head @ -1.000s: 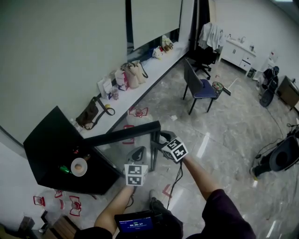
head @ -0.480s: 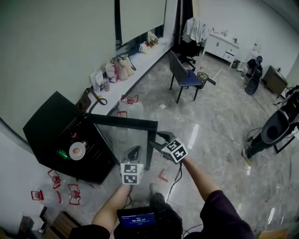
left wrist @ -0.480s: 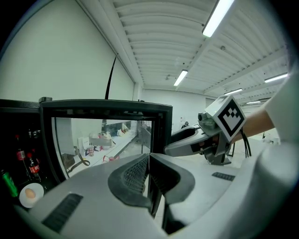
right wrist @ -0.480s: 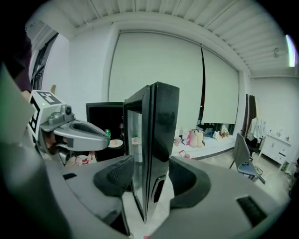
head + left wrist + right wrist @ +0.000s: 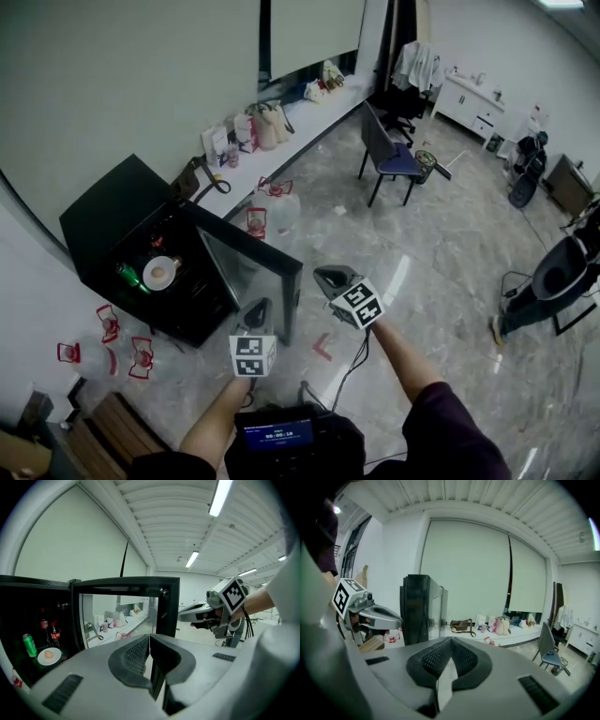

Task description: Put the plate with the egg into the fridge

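Observation:
The black fridge stands on the floor at the left with its glass door swung open. Inside it, a white plate with a brown egg rests on a shelf beside a green can; the left gripper view shows the same plate. My left gripper is shut and empty, just in front of the door's free edge. My right gripper hovers to the right of the door, clear of it. Its jaws are closing and meet with nothing between them.
A long white bench with bags runs along the wall behind the fridge. A blue chair stands farther back. Red-and-white items and a water jug lie on the floor near the fridge. A screen device hangs at the person's chest.
The right gripper was at the door's free edge; now it is off the door and drawn back to the right. The left gripper stays shut below the door. The view has shifted.

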Available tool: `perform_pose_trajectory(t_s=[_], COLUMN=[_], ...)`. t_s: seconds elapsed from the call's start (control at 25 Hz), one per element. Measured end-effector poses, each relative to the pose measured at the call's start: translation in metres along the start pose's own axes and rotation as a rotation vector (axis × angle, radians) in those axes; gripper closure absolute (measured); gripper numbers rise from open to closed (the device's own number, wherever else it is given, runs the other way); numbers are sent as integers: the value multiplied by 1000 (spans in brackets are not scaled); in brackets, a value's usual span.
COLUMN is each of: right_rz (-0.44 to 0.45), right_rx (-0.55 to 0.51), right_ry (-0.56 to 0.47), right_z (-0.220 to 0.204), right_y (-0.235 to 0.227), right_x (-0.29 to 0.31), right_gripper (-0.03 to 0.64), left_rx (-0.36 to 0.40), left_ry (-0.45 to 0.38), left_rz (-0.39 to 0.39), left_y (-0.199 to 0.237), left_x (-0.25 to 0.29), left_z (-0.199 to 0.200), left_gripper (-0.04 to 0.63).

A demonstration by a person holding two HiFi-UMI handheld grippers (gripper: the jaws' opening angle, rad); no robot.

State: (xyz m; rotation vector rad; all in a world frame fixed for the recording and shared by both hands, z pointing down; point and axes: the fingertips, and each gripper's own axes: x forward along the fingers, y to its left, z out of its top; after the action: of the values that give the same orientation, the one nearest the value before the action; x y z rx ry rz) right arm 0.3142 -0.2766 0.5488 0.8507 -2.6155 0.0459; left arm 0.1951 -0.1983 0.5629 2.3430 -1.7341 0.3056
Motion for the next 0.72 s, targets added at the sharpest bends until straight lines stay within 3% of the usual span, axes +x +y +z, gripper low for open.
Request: perform_pose_trajectory(t_s=[0.32, 0.72], right_rz=[234, 460], right_rx=[-118, -241], right_ry=[-64, -106], right_z=[0, 11], right_y=[78, 189], right_x=[16, 25], right_gripper=[609, 609], left_rx=[-9, -40], left_ry=[-38, -3], left_rz=[201, 391], left_y=[4, 33], left_x=[-46, -123], left_z=[-6, -33], left_gripper=[584, 584])
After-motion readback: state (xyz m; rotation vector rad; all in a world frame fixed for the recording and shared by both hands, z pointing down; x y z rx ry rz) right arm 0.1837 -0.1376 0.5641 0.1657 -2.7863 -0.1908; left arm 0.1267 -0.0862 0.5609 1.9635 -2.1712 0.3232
